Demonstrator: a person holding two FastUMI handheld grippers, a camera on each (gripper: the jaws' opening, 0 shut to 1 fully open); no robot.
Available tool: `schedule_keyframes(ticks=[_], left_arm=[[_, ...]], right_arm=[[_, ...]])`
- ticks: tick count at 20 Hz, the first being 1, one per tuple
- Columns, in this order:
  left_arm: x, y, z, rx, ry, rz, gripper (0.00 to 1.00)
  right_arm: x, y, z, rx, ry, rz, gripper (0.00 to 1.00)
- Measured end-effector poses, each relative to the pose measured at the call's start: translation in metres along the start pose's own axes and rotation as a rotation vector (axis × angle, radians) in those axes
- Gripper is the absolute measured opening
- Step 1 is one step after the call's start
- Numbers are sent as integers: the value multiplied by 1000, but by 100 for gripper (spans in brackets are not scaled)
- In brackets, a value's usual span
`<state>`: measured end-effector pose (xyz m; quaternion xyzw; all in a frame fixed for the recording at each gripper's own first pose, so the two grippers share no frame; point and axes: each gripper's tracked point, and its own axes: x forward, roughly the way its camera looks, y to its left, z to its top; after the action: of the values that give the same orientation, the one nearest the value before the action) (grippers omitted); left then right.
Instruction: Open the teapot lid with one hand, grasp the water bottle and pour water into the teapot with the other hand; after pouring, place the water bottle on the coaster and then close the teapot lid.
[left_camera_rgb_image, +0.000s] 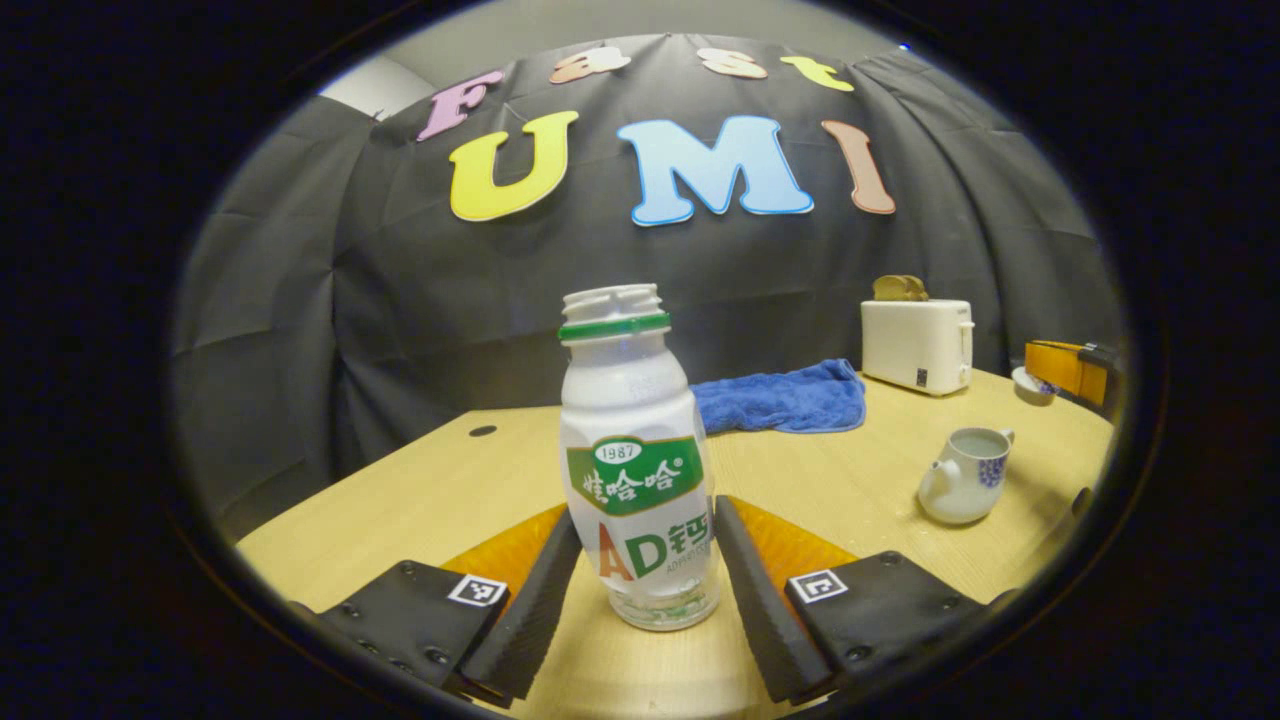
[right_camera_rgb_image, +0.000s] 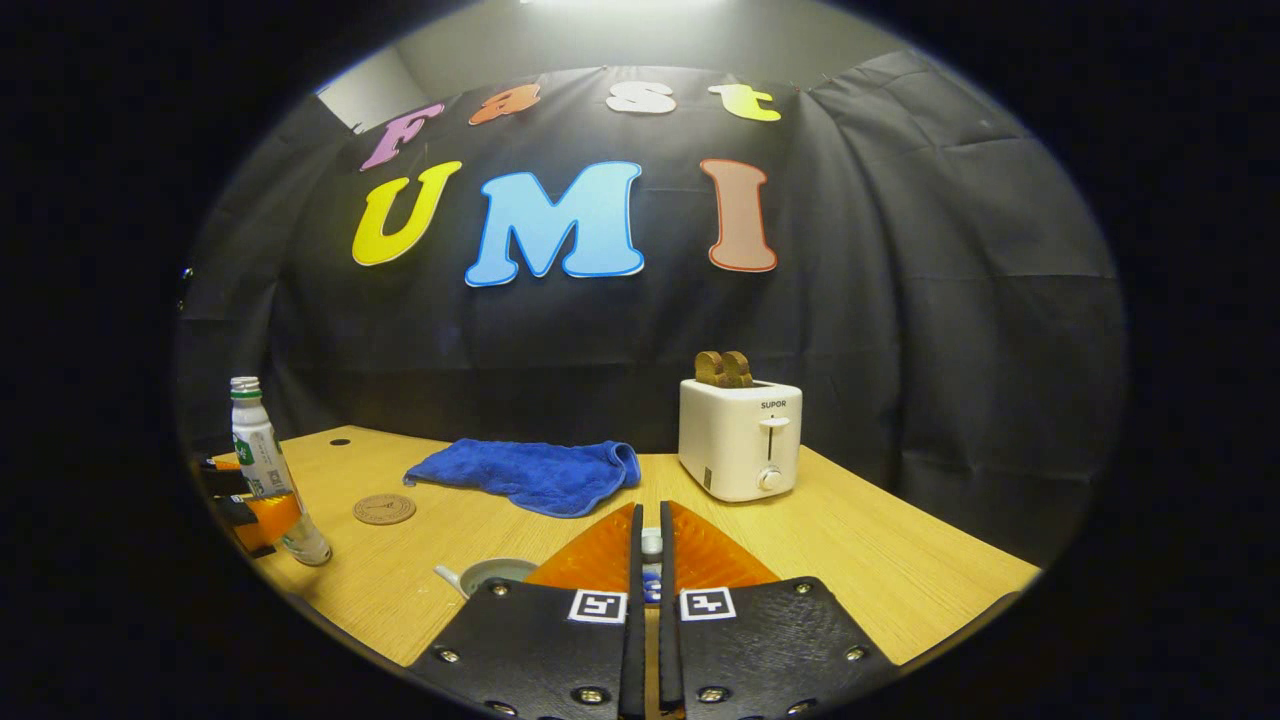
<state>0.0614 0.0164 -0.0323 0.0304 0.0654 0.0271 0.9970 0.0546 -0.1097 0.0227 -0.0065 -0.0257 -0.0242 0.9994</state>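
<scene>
An uncapped white water bottle (left_camera_rgb_image: 635, 430) with a green label stands upright on the wooden table, and my left gripper (left_camera_rgb_image: 648, 515) is shut on its lower half. In the right gripper view the same bottle (right_camera_rgb_image: 258, 450) shows at far left. The white teapot (left_camera_rgb_image: 965, 475) with a blue pattern sits open to the right, water visible inside. My right gripper (right_camera_rgb_image: 650, 525) is shut on the teapot lid (right_camera_rgb_image: 651, 562), held above the teapot (right_camera_rgb_image: 490, 574), whose rim peeks out beside the fingers. A round brown coaster (right_camera_rgb_image: 384, 509) lies flat just right of the bottle.
A blue cloth (right_camera_rgb_image: 530, 472) lies crumpled at the back of the table (right_camera_rgb_image: 880, 570). A white toaster (right_camera_rgb_image: 740, 437) with bread in its slots stands at the back right. A small dark hole (left_camera_rgb_image: 482, 431) marks the tabletop behind the bottle.
</scene>
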Motion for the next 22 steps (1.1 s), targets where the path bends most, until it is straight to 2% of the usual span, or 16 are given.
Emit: schedule_keyframes(ticks=[5, 8, 9, 12, 13, 14, 15, 18, 19, 20, 22], left_arm=[[1, -9, 4, 14, -17, -20, 89], [1, -16, 9, 84, -35, -12, 79], [2, -20, 10, 119, -37, -7, 84], [1, -29, 14, 213, -58, 3, 84], [-1, -34, 16, 237, -65, -6, 72], [0, -39, 14, 266, -63, -10, 71], [1, -43, 13, 306, -64, -5, 82], [-1, -51, 15, 434, -85, 14, 82], [0, -55, 15, 468, -89, 10, 72], [1, -60, 14, 499, -92, 11, 82], [2, -64, 15, 569, -99, 18, 82]], right_arm=[[-2, -8, -5, 38, 12, -4, 5], [-4, -8, -6, 57, 16, 1, 5], [-4, -8, -7, 63, 17, 4, 5], [-5, -7, -7, 67, 17, 6, 5], [-5, -7, -7, 68, 16, 8, 5], [-5, -7, -6, 69, 15, 7, 5], [-5, -8, -7, 69, 15, 7, 5], [-5, -8, -8, 73, 17, 8, 5], [-4, -7, -8, 75, 17, 9, 5], [-4, -6, -7, 75, 18, 11, 5], [-5, -6, -9, 75, 20, 14, 5]])
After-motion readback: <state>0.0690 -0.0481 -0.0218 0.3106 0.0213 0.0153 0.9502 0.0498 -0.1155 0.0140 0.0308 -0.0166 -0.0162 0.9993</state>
